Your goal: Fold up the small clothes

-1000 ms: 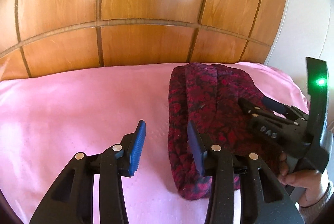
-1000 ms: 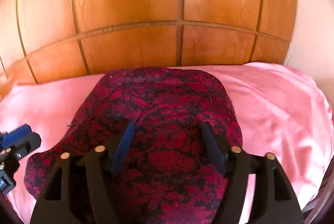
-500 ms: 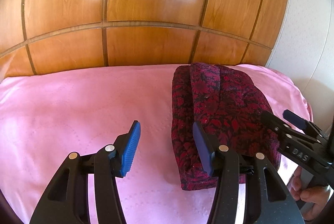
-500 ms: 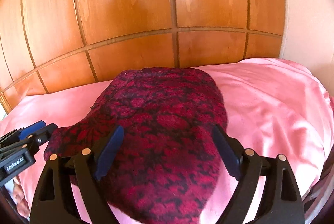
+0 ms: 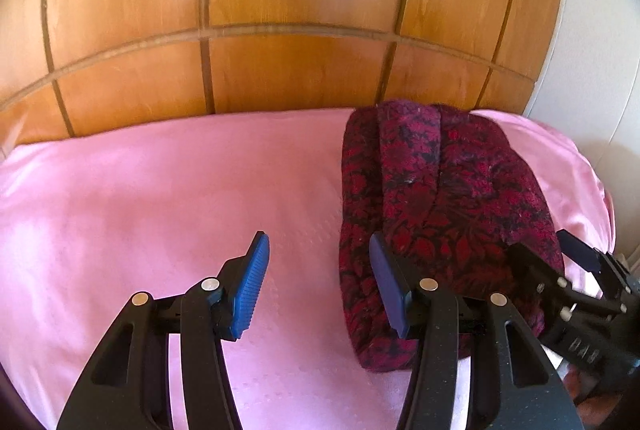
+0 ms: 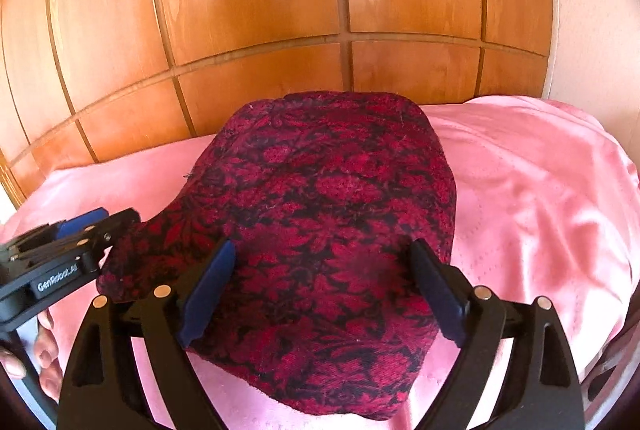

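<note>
Since the frames a second ago both grippers have drawn back from the cloth: in the right wrist view more pink sheet now shows under the near edge of the bundle, and the other gripper, earlier over the fabric in the left wrist view, now sits low at its near right corner.

At the left, the left gripper (image 5: 316,280) hangs with its fingers spread wide and nothing between them; its ribbed blue pads (image 5: 252,286) stand over bare sheet, the right-hand finger just beside the bundle's left edge. The pink sheet (image 5: 140,197) is smooth and satiny, with a faint stitched dot pattern and soft creases toward its right end.

The folded garment (image 5: 440,213) lies on the right part of the sheet: a thick, fuzzy knit in dark red with a black floral pattern, doubled into a rounded oblong with a raised fold running lengthwise along its top. From the right wrist view the folded garment (image 6: 320,213) looks broad and domed, with a flatter flap trailing off at its left near corner.

The right gripper (image 6: 324,290) hovers above the garment's near half, its matte black fingers parted and empty. Behind stands a glossy wooden panelled headboard (image 6: 260,1), amber-orange, divided by grooves.
</note>
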A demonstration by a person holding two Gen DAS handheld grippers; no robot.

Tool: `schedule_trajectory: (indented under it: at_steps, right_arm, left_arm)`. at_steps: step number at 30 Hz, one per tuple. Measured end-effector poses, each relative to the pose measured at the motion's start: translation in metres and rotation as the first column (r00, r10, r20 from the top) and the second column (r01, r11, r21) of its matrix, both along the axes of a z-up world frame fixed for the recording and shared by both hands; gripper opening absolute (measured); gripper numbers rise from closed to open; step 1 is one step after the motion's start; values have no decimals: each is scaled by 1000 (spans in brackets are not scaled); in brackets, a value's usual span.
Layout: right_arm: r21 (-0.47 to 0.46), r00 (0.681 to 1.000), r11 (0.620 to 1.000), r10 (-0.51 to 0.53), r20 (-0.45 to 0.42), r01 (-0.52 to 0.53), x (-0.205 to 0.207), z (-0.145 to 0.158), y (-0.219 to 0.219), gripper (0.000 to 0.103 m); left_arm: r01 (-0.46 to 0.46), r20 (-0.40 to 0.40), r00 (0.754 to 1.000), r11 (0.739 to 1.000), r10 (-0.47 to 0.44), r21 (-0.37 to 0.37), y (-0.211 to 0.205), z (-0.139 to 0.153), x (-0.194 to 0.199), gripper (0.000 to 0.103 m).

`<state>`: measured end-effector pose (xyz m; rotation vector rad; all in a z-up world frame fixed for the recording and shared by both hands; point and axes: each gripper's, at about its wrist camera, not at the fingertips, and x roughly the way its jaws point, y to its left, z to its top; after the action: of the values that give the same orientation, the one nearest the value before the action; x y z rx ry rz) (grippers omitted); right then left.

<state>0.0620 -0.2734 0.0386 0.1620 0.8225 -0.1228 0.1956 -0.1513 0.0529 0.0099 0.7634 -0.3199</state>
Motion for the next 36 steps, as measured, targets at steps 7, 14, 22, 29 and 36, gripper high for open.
schedule_trajectory:
  at_steps: [7, 14, 22, 29, 36]
  right_arm:
    - [11, 996, 996, -85, 33, 85, -12, 25, -5, 99]
    - [-30, 983, 983, -178, 44, 180, -37, 37, 9, 100]
    - [-129, 981, 973, -183, 62, 190, -58, 35, 30, 101]
    - [-123, 982, 976, -174, 71, 182, -60, 37, 40, 101]
    - [-129, 982, 975, -171, 77, 180, -59, 37, 42, 101]
  left_arm:
    - [-14, 69, 997, 1000, 14, -12, 9, 20, -17, 68]
    - [-44, 88, 995, 999, 46, -23, 21, 28, -33, 79]
    - [-74, 86, 993, 997, 75, -12, 30, 24, -54, 85]
    - [-101, 90, 991, 995, 101, 0, 35, 22, -60, 91]
    - [-112, 89, 990, 994, 111, 6, 38, 22, -62, 91]
